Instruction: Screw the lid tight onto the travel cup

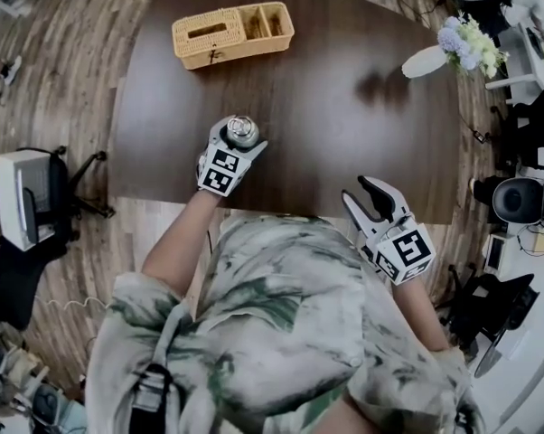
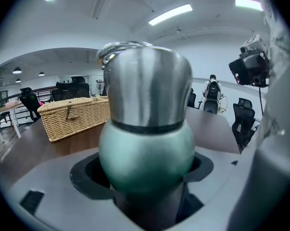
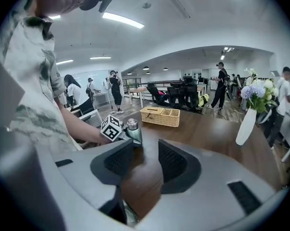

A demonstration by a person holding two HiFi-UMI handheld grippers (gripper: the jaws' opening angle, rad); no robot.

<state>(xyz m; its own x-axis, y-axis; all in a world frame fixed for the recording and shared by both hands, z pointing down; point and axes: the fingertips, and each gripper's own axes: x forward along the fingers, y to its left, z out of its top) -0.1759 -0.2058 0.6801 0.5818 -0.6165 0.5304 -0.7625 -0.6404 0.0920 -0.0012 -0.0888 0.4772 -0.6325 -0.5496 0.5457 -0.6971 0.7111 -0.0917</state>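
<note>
Dark table holds wicker basket, vase and, seemingly, the travel cup.

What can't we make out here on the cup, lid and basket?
- Lid tightness: the left gripper view shows only a dark seam, and the threads are hidden inside.
- Cup base: hidden between the jaws in the left gripper view.
- Cup body: in the head view, mostly under the left gripper. In the right gripper view, too small.
- Basket contents: too small in every view.
</note>
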